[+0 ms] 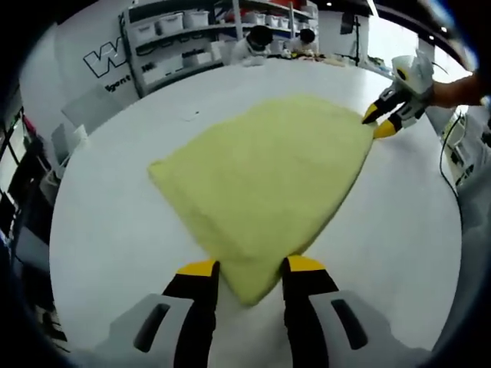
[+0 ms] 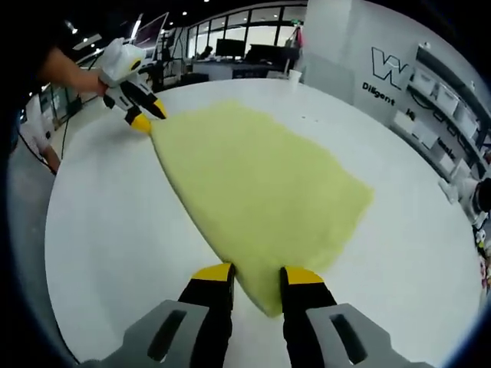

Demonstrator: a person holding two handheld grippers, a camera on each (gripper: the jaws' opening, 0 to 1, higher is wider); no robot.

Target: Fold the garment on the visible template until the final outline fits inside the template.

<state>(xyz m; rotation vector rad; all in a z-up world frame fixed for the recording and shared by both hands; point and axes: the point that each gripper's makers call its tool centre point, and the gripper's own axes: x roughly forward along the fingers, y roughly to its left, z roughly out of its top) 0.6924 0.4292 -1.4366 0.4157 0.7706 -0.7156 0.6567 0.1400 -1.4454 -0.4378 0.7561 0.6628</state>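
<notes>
The pale yellow, soft fleece garment (image 1: 265,180) lies spread flat on the round white surface (image 1: 115,222). One corner sits between the parted yellow-tipped black jaws of the left gripper (image 1: 249,270); whether they touch the cloth I cannot tell. The right gripper (image 2: 255,274) straddles the opposite corner likewise. Grey storage shelves (image 1: 184,34) stand beyond the surface.

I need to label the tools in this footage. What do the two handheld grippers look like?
Both look alike: the left gripper and right gripper each have two black jaws with yellow tips rising from a light grey body with dark slots. Seen from across the white table, each body looks white.
</notes>
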